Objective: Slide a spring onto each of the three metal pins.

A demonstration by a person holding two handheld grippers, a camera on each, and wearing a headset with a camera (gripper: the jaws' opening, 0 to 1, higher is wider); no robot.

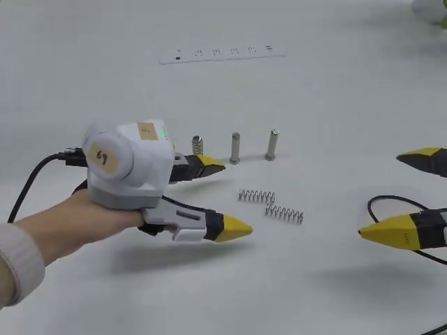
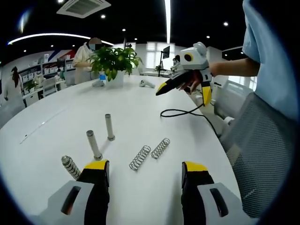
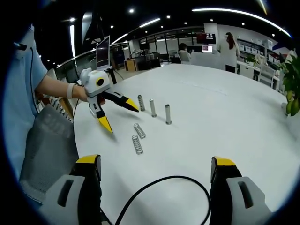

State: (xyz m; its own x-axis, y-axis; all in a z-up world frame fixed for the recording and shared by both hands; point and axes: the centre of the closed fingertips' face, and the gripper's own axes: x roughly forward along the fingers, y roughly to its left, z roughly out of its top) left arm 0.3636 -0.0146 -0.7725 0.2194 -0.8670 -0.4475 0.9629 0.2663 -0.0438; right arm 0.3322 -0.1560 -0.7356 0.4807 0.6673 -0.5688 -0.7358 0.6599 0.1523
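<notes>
Three metal pins stand in a row on the white table. The left pin (image 1: 197, 145) has a spring around it; the middle pin (image 1: 235, 148) and the right pin (image 1: 272, 144) are bare. Two loose springs (image 1: 256, 196) (image 1: 284, 213) lie in front of the pins. My left gripper (image 1: 227, 197) is open and empty, its upper jaw tip just right of the sprung pin (image 2: 70, 166). The loose springs (image 2: 140, 157) (image 2: 160, 147) lie ahead of the left gripper (image 2: 145, 171). My right gripper (image 1: 383, 195) hangs open and empty at the right, well away from the pins (image 3: 152, 108).
A white power strip (image 1: 222, 54) lies at the far side of the table. A black cable (image 1: 398, 206) loops under the right gripper. A potted plant (image 2: 112, 61) stands at the table's far end, and people sit among desks in the background.
</notes>
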